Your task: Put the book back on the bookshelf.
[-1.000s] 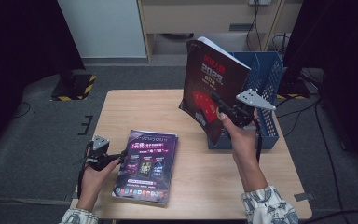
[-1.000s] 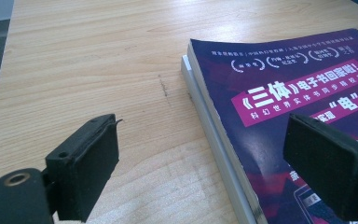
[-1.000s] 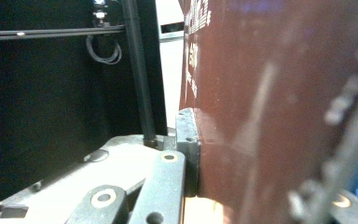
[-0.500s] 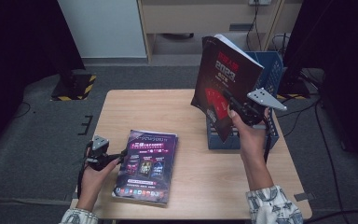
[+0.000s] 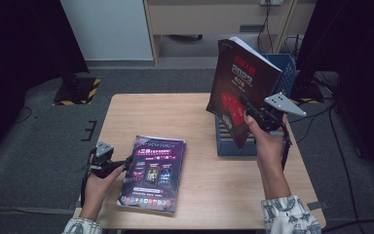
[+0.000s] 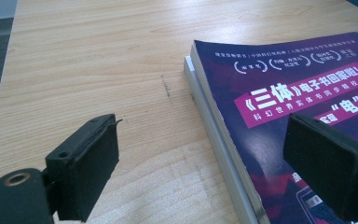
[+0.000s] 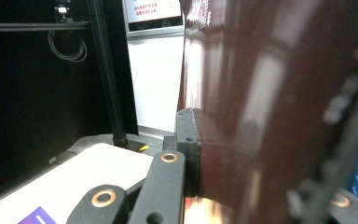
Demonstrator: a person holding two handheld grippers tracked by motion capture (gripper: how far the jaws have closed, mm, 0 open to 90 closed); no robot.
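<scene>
1. Books are what we are working with, two of them on and over the tabletop (image 5: 195, 122).
2. We hold the dark red book (image 5: 241, 87) up in the air with our right gripper (image 5: 254, 113). It stands almost upright, tilted a little, over the blue basket (image 5: 282, 68) at the right side of the tabletop.
3. Our right gripper is closed tight on the lower edge of this book. In the right gripper view one black pad (image 7: 186, 144) presses flat on the shiny cover.
4. The purple book (image 5: 153, 173) lies flat near the front left of the tabletop.
5. Our left gripper (image 5: 121, 163) sits just beside the purple book's left edge. Its jaws are wide apart and hold nothing.
</scene>
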